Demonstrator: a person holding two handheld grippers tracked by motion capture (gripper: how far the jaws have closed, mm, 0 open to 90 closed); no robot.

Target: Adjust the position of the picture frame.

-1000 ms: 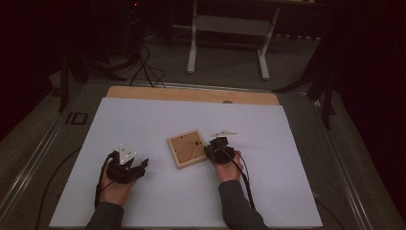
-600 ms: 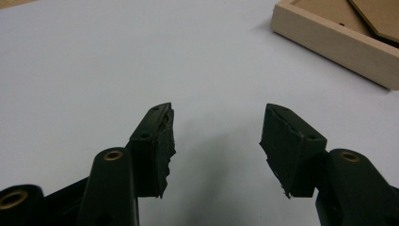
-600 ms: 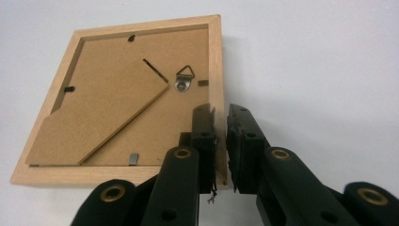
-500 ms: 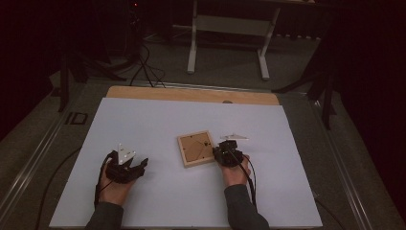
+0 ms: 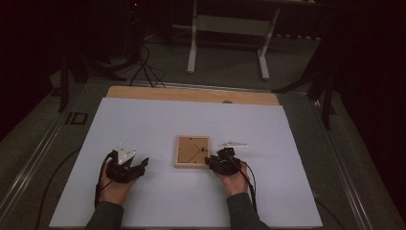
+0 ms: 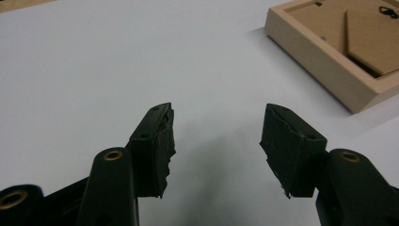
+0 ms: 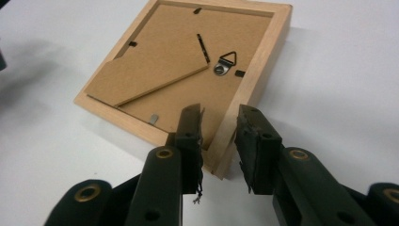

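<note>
up close, frame [image 7: 188,70] back's metal hanger [image 7: 227,62], jaws astride its rim

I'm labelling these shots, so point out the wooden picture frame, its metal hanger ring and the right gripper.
wooden picture frame [image 7: 272,61], right gripper view, on its pale right rail.
metal hanger ring [image 7: 227,62], right gripper view, on the triangular loop.
right gripper [image 7: 219,123], right gripper view, midway between its fingers, which straddle the frame's near rail.

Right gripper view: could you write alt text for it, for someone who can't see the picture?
A wooden picture frame lies face down on a white table, and the right gripper straddles its near rail with one black jaw on each side, having just been opening. The brown backing board shows a folded stand and a small metal hanger.
</note>
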